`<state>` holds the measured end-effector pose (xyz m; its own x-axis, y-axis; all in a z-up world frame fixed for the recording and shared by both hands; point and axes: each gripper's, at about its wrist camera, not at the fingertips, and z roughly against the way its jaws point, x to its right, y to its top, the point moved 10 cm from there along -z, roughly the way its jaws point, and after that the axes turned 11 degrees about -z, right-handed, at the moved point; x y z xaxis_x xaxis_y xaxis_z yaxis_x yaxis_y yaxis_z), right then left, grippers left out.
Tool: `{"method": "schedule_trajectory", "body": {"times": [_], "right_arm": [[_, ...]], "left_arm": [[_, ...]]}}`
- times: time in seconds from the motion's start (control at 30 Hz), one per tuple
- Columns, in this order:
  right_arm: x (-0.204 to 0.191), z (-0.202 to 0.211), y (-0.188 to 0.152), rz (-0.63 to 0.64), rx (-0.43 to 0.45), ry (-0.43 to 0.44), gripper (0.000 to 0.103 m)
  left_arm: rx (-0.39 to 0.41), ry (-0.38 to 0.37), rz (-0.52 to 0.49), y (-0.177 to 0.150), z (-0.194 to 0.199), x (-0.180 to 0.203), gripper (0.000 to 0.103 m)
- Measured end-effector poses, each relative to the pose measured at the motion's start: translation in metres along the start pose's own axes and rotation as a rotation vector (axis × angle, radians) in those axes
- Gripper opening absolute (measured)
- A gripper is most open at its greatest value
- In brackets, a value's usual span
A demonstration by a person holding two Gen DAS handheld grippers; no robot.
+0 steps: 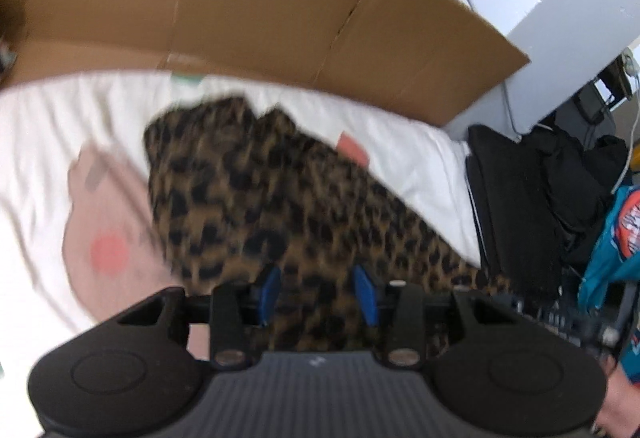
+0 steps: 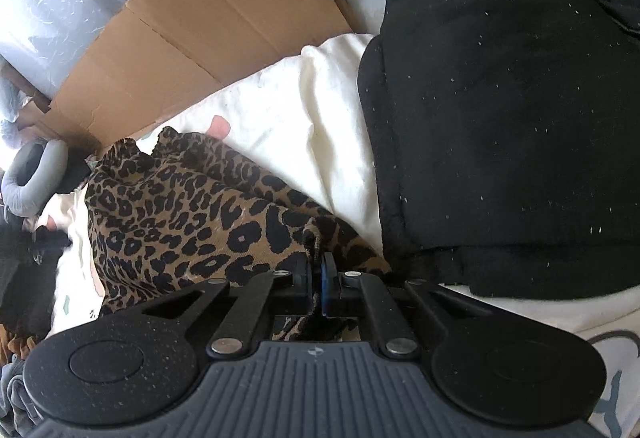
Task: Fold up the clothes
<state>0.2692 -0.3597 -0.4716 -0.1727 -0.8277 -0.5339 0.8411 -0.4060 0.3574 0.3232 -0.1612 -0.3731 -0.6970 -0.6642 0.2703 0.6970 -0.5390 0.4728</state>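
A leopard-print garment (image 2: 168, 210) lies crumpled on a white sheet (image 2: 304, 126). The right claw (image 2: 318, 278) pinches its near edge tight; the left claw (image 1: 320, 292) hovers spread wide above the fabric, gripping nothing.

Leopard-print cloth garment (image 2: 180, 210), perhaps knitted, on matt white sheet (image 2: 296, 126) beside brown cardboard (image 2: 192, 38)

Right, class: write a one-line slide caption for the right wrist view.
Right gripper shut on a leopard-print garment, lying on white bedding beside a black garment.
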Motion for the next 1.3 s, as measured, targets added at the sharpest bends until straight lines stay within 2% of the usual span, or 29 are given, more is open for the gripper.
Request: {"method": "schedule_trajectory", "body": {"times": [0.23,0.57,0.73,0.93,1.3], "right_arm": [[0.01,-0.003,-0.007,-0.021,0.001,-0.009,0.002],[0.021,-0.006,-0.012,-0.042,0.007,0.006,0.001],[0.024,-0.007,-0.012,-0.053,0.001,0.02,0.002],[0.026,-0.007,-0.014,-0.049,-0.006,0.028,0.002],[0.026,-0.01,-0.015,-0.034,-0.02,0.029,0.002]], "left_arm": [[0.007,0.04,-0.068,0.067,-0.025,0.017,0.044],[-0.02,0.095,-0.018,0.099,-0.065,0.023,0.043],[-0.05,0.139,0.06,0.101,-0.087,0.01,0.042],[-0.092,0.181,0.168,0.088,-0.106,-0.01,0.042],[-0.128,0.167,0.327,0.056,-0.126,-0.031,0.041]]}}
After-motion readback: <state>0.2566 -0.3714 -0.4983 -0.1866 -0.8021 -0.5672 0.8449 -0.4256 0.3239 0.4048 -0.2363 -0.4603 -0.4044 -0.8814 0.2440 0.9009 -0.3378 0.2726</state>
